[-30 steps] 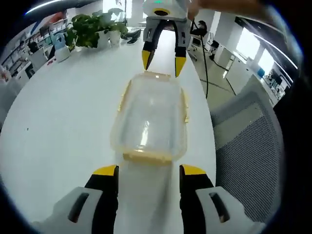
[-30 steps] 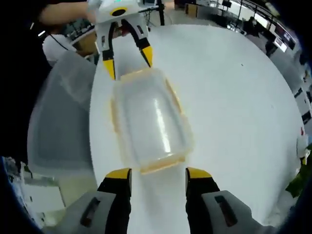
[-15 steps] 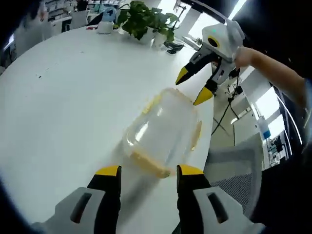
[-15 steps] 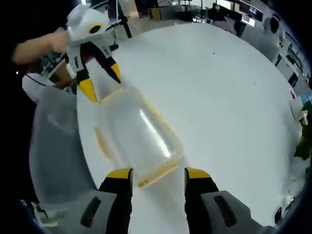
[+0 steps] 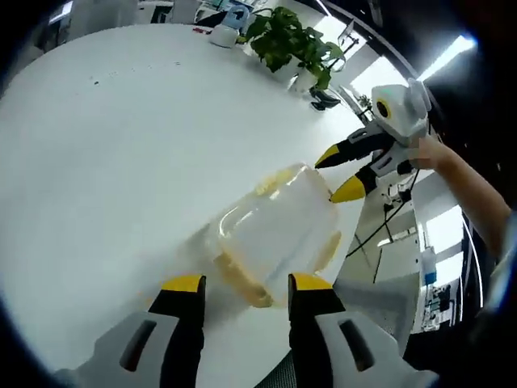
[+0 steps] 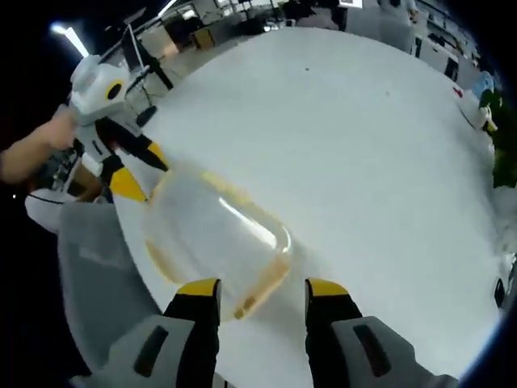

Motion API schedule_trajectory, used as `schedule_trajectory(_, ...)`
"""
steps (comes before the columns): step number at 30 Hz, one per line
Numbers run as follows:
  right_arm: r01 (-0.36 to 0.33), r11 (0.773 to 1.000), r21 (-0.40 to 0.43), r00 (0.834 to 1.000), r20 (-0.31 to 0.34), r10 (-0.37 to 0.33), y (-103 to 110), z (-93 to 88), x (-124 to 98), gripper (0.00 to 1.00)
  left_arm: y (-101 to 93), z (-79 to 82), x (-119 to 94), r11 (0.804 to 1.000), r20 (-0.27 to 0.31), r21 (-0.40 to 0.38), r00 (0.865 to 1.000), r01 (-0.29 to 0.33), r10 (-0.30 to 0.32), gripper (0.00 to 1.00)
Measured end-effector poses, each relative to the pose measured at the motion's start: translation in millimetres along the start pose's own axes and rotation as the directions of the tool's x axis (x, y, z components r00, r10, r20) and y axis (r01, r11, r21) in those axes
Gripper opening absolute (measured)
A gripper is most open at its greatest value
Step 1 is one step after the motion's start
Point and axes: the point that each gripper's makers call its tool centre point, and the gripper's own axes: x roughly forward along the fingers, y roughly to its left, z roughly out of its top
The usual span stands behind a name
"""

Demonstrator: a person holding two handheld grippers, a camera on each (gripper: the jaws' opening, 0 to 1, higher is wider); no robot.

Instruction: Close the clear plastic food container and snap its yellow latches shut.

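Left gripper (image 5: 241, 283) is wide, its yellow tips just at the near end of the container (image 5: 275, 234) with nothing between them; I read it as empty; the right gripper (image 6: 257, 287) is also wide and empty, and its tips stand at the opposite end of the same box; in the left gripper view I see that right gripper (image 5: 346, 171) come in from the far side, jaws apart, one tip touching or nearly touching the far corner; I cannot tell which.

The container lies on the white table (image 5: 113, 145), near the table's edge, beside a grey mesh chair (image 6: 93, 275); the lid appears already on the box, and yellow latches (image 6: 260, 284) run along the rim; whether any latch is snapped I cannot tell, the plastic is too clear and blurred.

I judge that I keep one gripper at each end so the box cannot slide on the smooth table while a latch is pushed down; the wide jaws leave room to come over a latch.

Potted plants (image 5: 292, 40) stand at the far side of the table; I find no brand, label or readable writing on the box or the grippers.
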Motion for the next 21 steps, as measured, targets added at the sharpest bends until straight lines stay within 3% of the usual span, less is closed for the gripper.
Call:
schedule_trajectory(3,-0.037,0.995,0.096,0.999,0.028,0.034,4.2,1.0,1.8,0.4,-2.6,0.5,1.7,0.998,0.011,-0.065,1.0,0.01,-0.01,0.39)
schedule_trajectory(21,-0.071,0.991,0.116,0.997,0.031,0.068,9.8,-2.0,8.7,0.35,-2.1,-4.0,11.7,0.993,0.003,-0.116,1.0,0.012,-0.011,0.29)
